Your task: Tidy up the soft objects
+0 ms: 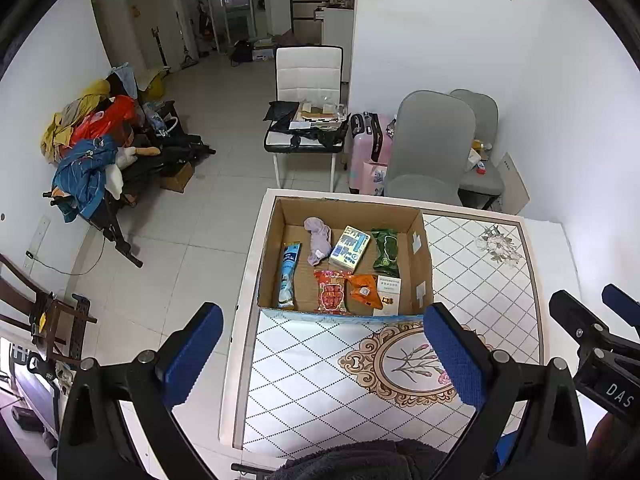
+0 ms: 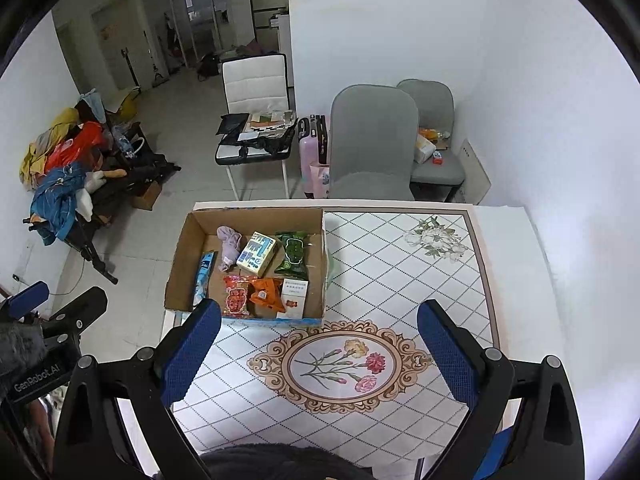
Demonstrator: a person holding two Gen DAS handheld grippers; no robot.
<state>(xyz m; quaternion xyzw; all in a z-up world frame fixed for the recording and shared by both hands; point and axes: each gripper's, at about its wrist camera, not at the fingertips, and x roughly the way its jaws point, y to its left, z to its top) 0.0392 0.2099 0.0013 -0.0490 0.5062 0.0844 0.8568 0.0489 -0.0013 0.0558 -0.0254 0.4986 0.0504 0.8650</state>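
Cardboard box [image 1: 420, 264] on table [image 1: 492, 280] is filled with purple cloth [image 1: 319, 239], blue tube [image 1: 289, 275], green pouch [image 1: 385, 253], red packet [image 1: 330, 291]. Left gripper [image 1: 324, 354] and right gripper [image 2: 320, 350] are held wide, empty. White carton's [image 1: 388, 295] print is unreadable.

1. A cardboard box [image 2: 182, 256] sits on the table [image 2: 400, 280], at its far left corner.
2. Inside the box, the back row runs left to right: sock [image 2: 229, 248], small carton [image 2: 257, 253], snack packet [image 2: 294, 255].
3. A tube [image 2: 203, 276] lies along the box's left wall.
4. Two chairs [image 2: 372, 140] stand behind the table; a suitcase [image 2: 314, 152] stands to their left.
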